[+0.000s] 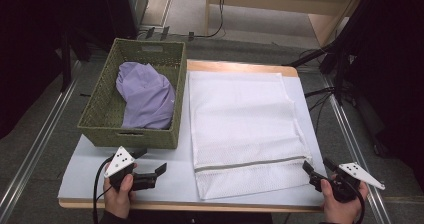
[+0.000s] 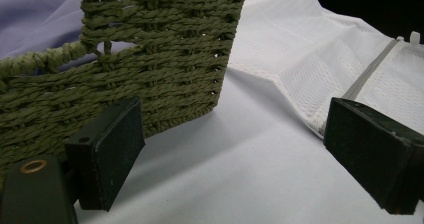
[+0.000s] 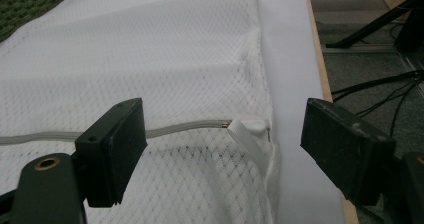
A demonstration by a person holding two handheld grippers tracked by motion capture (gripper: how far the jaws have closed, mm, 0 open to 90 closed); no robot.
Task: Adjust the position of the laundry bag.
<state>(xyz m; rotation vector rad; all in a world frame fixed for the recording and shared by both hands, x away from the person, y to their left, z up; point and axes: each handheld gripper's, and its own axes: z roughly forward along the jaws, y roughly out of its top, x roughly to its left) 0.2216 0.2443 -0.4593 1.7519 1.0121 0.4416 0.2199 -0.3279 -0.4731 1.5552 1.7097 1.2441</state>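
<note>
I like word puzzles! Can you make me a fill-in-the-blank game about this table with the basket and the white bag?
1. The purple cloth lies inside the green ____.
2. The white mesh bag lies flat on the ____.
3. The right gripper points at the bag's grey ____.
4. The left gripper has its jaws ____, holding nothing.

Missing words: basket; table; zipper; open

Table (image 1: 90, 171): pale lilac-white top, wooden edge showing at far and near sides. Green woven basket (image 1: 100, 116) stands on left half, far side, overhanging left edge slightly. White mesh laundry bag (image 1: 240, 119) lies flat on right half, just beside basket, grey zipper strip (image 1: 250, 164) running across near end. Near-left area bare.
</note>
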